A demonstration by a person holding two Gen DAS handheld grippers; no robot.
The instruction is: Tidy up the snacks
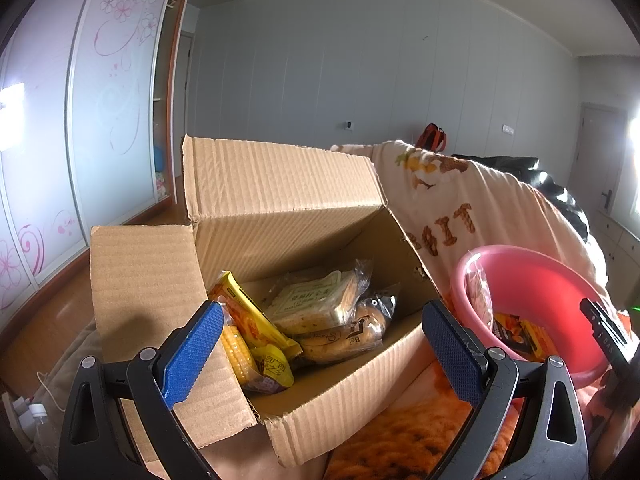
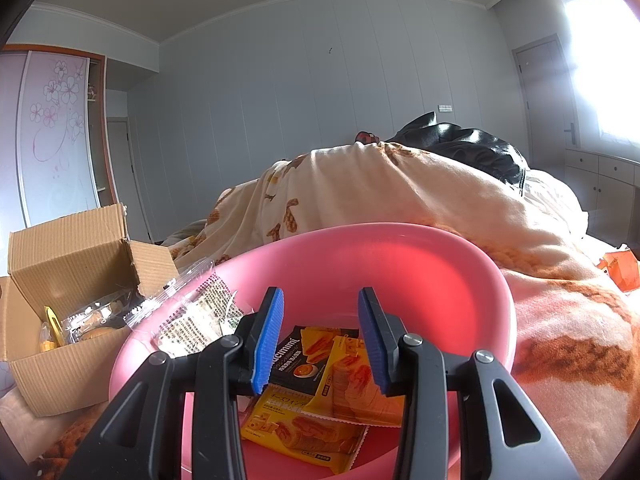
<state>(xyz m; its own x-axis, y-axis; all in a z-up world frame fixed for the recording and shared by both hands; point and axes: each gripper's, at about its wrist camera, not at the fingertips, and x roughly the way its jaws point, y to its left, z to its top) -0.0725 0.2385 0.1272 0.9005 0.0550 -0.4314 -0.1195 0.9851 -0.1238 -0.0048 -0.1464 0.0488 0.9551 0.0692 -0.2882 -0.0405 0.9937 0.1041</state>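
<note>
An open cardboard box (image 1: 280, 200) stands on the bed and holds a yellow packet (image 1: 256, 320), a corn cob pack (image 1: 238, 348), a clear sandwich pack (image 1: 316, 304) and a bread roll (image 1: 344, 336). My left gripper (image 1: 320, 356) is open wide at the box's near edge, holding nothing. To the right sits a pink basin (image 2: 400, 256). In it lie a black packet (image 2: 300, 356) and two yellow packets (image 2: 348, 380), and a clear printed packet (image 2: 196, 316) leans on its left rim. My right gripper (image 2: 320, 340) hovers over these packets, part open, pads touching nothing.
A cream and orange blanket (image 2: 400, 184) is heaped behind the basin, with a black jacket (image 2: 472, 148) on top. An orange packet (image 2: 620, 272) lies on the bed at far right. Flowered wardrobe doors (image 1: 100, 120) stand left. A plastic bottle (image 1: 40, 412) is low left.
</note>
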